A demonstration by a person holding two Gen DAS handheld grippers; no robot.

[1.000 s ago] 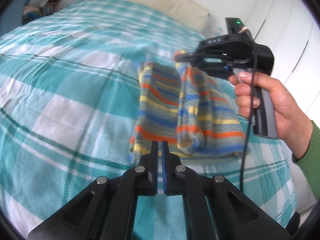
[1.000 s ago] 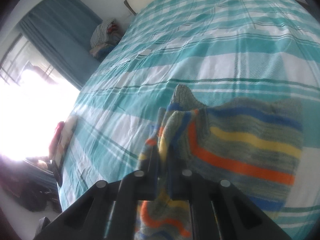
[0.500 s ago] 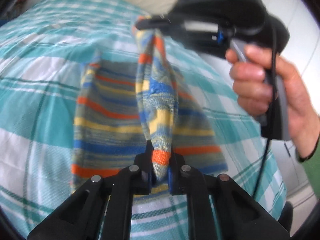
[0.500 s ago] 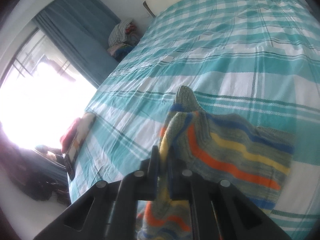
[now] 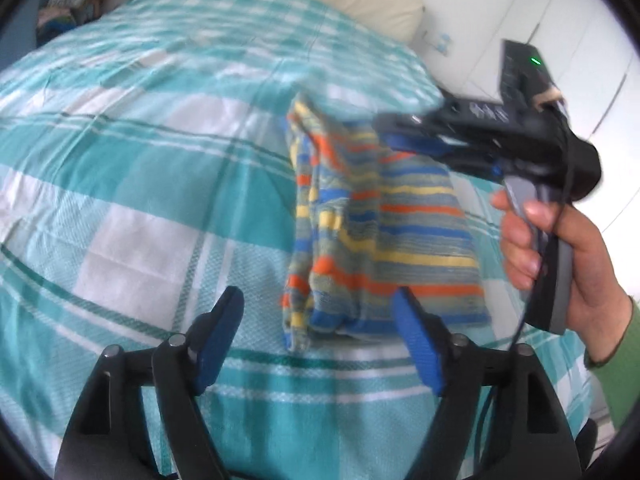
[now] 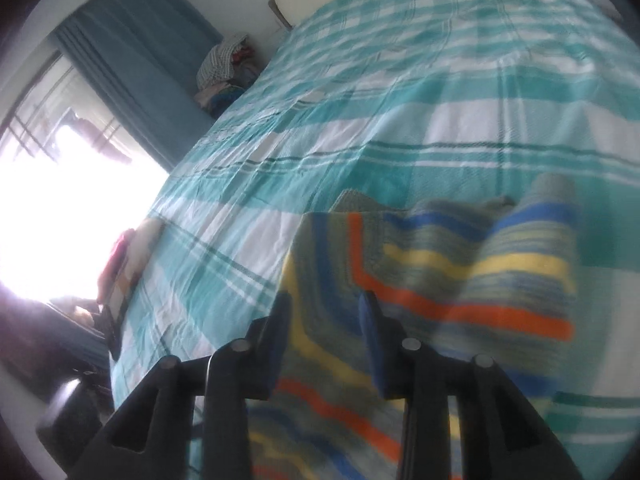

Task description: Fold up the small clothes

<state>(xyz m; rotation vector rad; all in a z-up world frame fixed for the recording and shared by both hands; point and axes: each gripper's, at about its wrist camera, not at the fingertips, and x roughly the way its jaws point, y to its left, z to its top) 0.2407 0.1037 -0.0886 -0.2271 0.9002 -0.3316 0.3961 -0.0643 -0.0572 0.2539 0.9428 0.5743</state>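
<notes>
Striped garment (image 5: pixel 384 232) between opening grippers

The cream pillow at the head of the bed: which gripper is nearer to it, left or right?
Right. The right gripper hovers over the far end of the striped garment, toward the cream pillow. The left gripper, jaws opening, is at the garment's near end, farther away.

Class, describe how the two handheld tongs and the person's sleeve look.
Both tongs, left and right, have black linked arms, silver rivets and blue pads. The right body carries a grey handle, a black cable, a green light. The sleeve is green.
</notes>
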